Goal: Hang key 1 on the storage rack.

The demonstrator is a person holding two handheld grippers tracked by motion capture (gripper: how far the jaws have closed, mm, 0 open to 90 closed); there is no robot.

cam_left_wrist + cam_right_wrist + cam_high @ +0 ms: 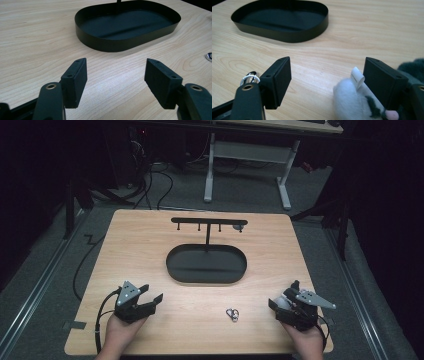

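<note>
A black oval tray [206,267] lies mid-table, and a black T-shaped rack [208,221] with small hooks rises from its far rim. My left gripper [152,293] rests near the front left edge, open, with bare wood between its jaws [116,72]. At the front right my right gripper [283,296] is open too [327,72]. A white and grey plush toy [352,102] with a paper label lies against the inside of its right jaw, and the left jaw stands well clear of it. A metal keyring [232,314] lies between the two grippers.
The tray [125,25] sits just ahead of the left gripper, and the keyring [209,56] glints at the right edge of that view. The wooden table [150,250] ends close behind both hands. Beyond it are a dark floor, cables and a desk frame [247,170].
</note>
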